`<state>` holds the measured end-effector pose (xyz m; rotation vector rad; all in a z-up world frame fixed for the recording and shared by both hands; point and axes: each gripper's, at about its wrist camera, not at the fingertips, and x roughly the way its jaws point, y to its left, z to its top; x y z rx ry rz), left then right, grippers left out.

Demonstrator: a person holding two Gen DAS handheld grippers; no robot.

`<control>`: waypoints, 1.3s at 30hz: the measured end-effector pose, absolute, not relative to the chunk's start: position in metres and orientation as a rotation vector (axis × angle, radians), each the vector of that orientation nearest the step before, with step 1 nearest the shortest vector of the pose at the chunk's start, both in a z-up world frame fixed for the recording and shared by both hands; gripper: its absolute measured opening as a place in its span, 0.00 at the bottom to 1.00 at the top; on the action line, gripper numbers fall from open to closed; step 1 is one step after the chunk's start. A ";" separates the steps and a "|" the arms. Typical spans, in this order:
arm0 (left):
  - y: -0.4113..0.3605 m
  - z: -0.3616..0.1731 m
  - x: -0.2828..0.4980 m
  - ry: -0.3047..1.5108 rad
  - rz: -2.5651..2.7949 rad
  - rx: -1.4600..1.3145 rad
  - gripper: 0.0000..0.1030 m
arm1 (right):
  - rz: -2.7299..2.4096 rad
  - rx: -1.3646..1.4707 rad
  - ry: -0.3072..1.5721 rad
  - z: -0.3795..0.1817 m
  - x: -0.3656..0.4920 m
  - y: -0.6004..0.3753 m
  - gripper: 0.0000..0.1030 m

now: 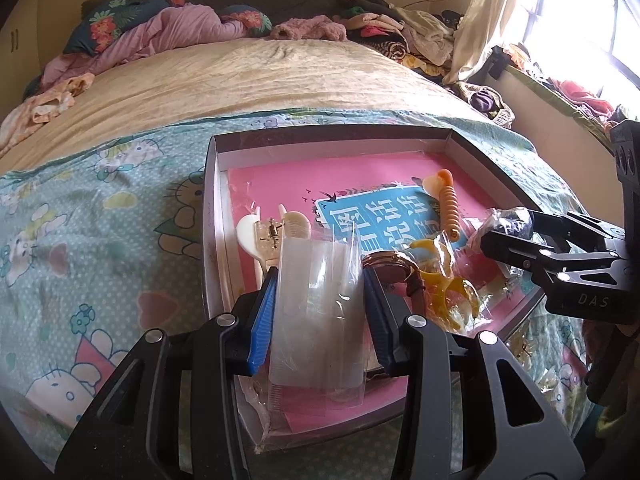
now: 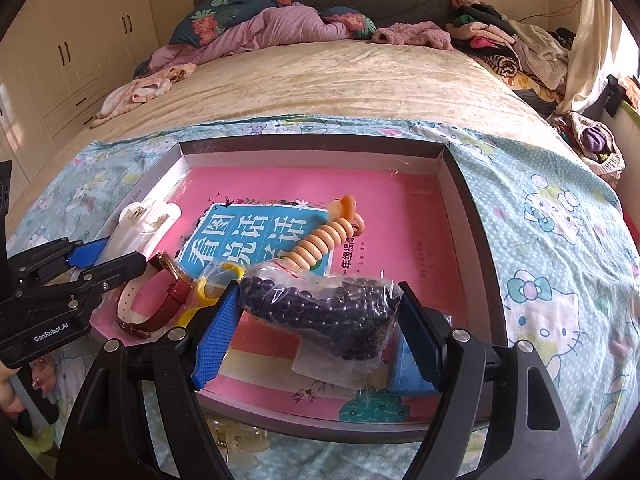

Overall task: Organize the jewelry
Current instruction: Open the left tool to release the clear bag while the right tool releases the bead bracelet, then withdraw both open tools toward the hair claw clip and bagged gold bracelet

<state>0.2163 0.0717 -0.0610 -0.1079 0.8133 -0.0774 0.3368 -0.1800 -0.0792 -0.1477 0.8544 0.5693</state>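
1. Left claw [image 1: 318,304]: blue pads clamped on a clear plastic sleeve w/ comb [image 1: 316,320], held upright over the near left part of the box [image 1: 332,136].
2. Right claw [image 2: 320,332]: pads pressed on both sides of a clear bag of dark purple beads [image 2: 320,312], held above the near middle of the box. In left wrist view the same bag [image 1: 508,220] sits at the tip of the right claw [image 1: 490,240], right side.
3. Box = shallow open cardboard tray w/ white inner walls, lying on a Hello Kitty sheet [image 2: 552,248] on the bed [image 2: 340,80]. Pink book [image 2: 400,216] w/ blue title panel lines the bottom.
4. Inside box, left side: white hair clip [image 1: 256,232] near the left wall, w/ a small metal spring showing.
5. Just right of left claw: watch [image 1: 394,264] w/ rose-gold case & red-brown strap; right wrist view shows it [image 2: 164,300] lying on the book, near left.
6. Yellow plastic piece in wrap [image 1: 444,280] lies just beside the watch, right of it.
7. Orange ribbed hair clip [image 2: 324,240] lies diagonal across the blue panel, mid box, just beyond the bead bag.
8. Outside box, near edge: pale clip [image 2: 240,444] on the sheet, partly hidden by right claw frame.
9. Far end of bed: crumpled clothes [image 2: 280,28] & pillows.
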 end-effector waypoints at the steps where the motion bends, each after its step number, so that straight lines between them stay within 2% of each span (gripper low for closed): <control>1: 0.072 -0.061 0.216 0.814 -0.077 -0.107 0.32 | 0.569 -0.142 0.854 -0.079 0.337 -0.181 0.74; 3: 0.072 -0.061 0.216 0.814 -0.079 -0.109 0.32 | 0.575 -0.126 0.849 -0.078 0.335 -0.183 0.75; 6: 0.071 -0.061 0.216 0.817 -0.078 -0.103 0.32 | 0.570 -0.105 0.835 -0.073 0.331 -0.189 0.85; 12: 0.068 -0.058 0.211 0.812 -0.081 -0.092 0.33 | 0.558 -0.036 0.802 -0.059 0.319 -0.209 0.94; 13: 0.066 -0.056 0.210 0.811 -0.079 -0.090 0.36 | 0.555 -0.025 0.799 -0.057 0.317 -0.212 0.95; 15: 0.065 -0.054 0.208 0.807 -0.073 -0.086 0.55 | 0.548 -0.001 0.789 -0.052 0.312 -0.219 0.95; 17: 0.063 -0.050 0.206 0.802 -0.073 -0.083 0.56 | 0.549 0.019 0.783 -0.048 0.307 -0.226 0.96; 24: 0.056 -0.028 0.190 0.763 -0.073 -0.076 0.82 | 0.550 0.033 0.756 -0.037 0.287 -0.239 0.96; 27: 0.053 -0.018 0.182 0.743 -0.072 -0.076 0.90 | 0.553 0.044 0.742 -0.032 0.278 -0.244 0.96; 39: 0.046 0.011 0.152 0.688 -0.073 -0.064 0.91 | 0.568 0.046 0.670 -0.002 0.244 -0.262 0.96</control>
